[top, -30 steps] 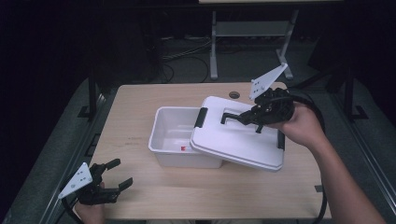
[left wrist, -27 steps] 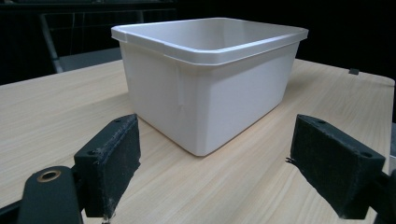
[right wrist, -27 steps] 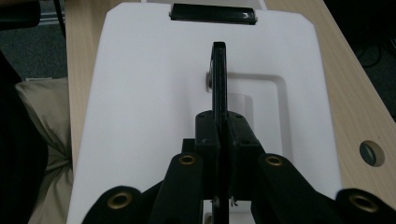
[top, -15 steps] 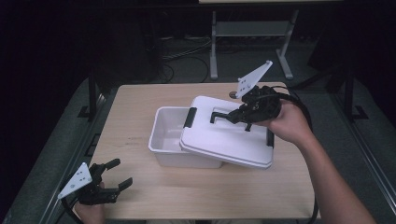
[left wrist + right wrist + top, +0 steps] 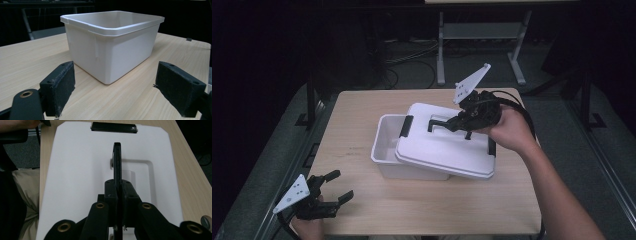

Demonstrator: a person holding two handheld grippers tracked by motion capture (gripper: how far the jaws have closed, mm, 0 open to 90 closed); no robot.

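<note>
The left tongs (image 5: 328, 197) rest near the front left corner of the tabletop (image 5: 362, 120), spread wide and holding nothing. In the middle of the tabletop sits the white box (image 5: 387, 142), plain with a thick rim. The right tongs (image 5: 447, 123) pinch the black handle (image 5: 117, 162) of the white lid (image 5: 442, 150). The lid sits tilted, half over the box. It looks like a lid-closing step. Next, the lid likely needs lining up and lowering flat.

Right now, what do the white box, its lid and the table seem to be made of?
The box: likely white plastic, smooth, with a moulded rim. The lid: probably the same matte white plastic, with a black handle. The table: pale wood or laminate, showing grain.
</note>
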